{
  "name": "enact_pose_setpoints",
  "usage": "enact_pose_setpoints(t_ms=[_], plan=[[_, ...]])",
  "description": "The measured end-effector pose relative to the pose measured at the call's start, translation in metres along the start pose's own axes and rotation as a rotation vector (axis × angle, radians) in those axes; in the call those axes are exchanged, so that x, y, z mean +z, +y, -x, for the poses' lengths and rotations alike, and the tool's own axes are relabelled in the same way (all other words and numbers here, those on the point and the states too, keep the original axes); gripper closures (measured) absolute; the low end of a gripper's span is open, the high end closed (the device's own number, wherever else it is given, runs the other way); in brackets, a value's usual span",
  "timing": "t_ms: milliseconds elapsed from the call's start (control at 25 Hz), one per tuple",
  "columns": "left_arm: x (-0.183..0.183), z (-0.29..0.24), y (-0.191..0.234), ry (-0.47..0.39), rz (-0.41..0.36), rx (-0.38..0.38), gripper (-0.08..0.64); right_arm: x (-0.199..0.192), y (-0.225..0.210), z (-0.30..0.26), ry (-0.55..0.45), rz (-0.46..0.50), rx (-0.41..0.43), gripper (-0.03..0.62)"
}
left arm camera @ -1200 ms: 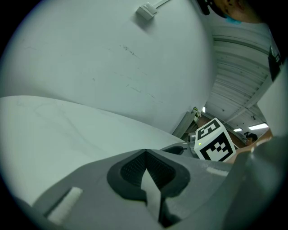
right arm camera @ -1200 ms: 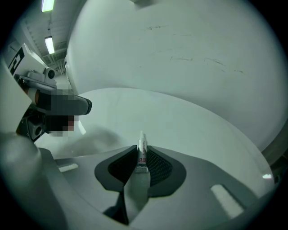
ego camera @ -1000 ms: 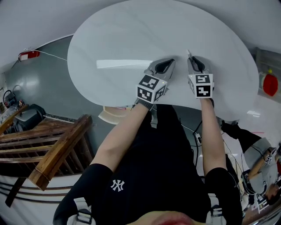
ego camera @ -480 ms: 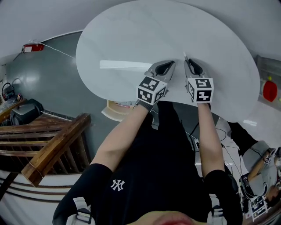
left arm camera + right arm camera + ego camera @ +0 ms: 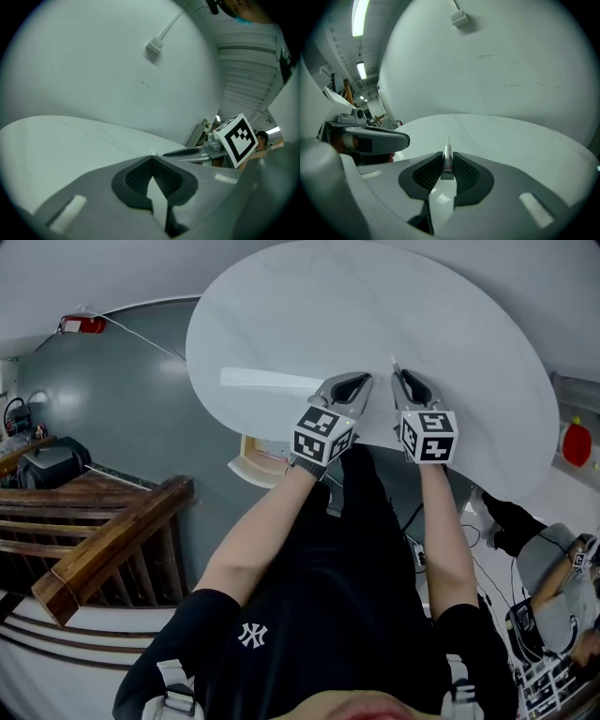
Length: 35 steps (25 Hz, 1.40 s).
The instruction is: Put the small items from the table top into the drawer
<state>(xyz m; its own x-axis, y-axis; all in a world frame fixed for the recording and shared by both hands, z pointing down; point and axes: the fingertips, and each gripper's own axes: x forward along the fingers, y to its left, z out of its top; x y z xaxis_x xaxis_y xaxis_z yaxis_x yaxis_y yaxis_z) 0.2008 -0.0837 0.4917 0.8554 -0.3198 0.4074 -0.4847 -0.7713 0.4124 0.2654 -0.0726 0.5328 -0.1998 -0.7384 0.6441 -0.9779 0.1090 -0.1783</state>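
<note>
A small glue tube (image 5: 447, 161) stands upright between my right gripper's (image 5: 447, 154) jaws, which are shut on it. In the head view its white tip (image 5: 394, 363) pokes out ahead of the right gripper (image 5: 403, 377), low over the white oval table (image 5: 309, 324) near the front edge. My left gripper (image 5: 364, 378) hovers just to its left, shut with nothing between its pads (image 5: 161, 180). No other small item shows on the table top. The drawer (image 5: 262, 454), pale wood inside, juts out from under the table's near edge, left of my left arm.
A wooden railing (image 5: 108, 545) runs along the lower left. A red object (image 5: 576, 442) sits at the far right beyond the table, and a person (image 5: 553, 582) is at the lower right. From the left gripper view the right gripper's marker cube (image 5: 239, 139) is close alongside.
The head view has swung, so the table sits further right and more of the drawer shows. Both grippers hold their places side by side, the tube still in the right one.
</note>
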Motion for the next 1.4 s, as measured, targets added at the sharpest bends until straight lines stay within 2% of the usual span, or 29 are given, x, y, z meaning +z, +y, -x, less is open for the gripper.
enact_pose_setpoints(t_ms=[680,1000,1240,1400], plan=[[-0.032,0.139,0.026,-0.086,0.018,0.135,0.56,-0.019,0.157,0.012,-0.029,0.096,0.151,0.501],[-0.056,0.202,0.046,-0.115,0.048,0.208,0.56,-0.039,0.231,0.015,-0.027,0.144,0.229,0.5],[-0.075,0.235,0.056,-0.136,0.073,0.254,0.56,-0.06,0.273,0.022,-0.035,0.183,0.307,0.5],[-0.09,0.254,0.065,-0.14,0.094,0.284,0.56,-0.082,0.297,0.021,-0.007,0.208,0.345,0.5]])
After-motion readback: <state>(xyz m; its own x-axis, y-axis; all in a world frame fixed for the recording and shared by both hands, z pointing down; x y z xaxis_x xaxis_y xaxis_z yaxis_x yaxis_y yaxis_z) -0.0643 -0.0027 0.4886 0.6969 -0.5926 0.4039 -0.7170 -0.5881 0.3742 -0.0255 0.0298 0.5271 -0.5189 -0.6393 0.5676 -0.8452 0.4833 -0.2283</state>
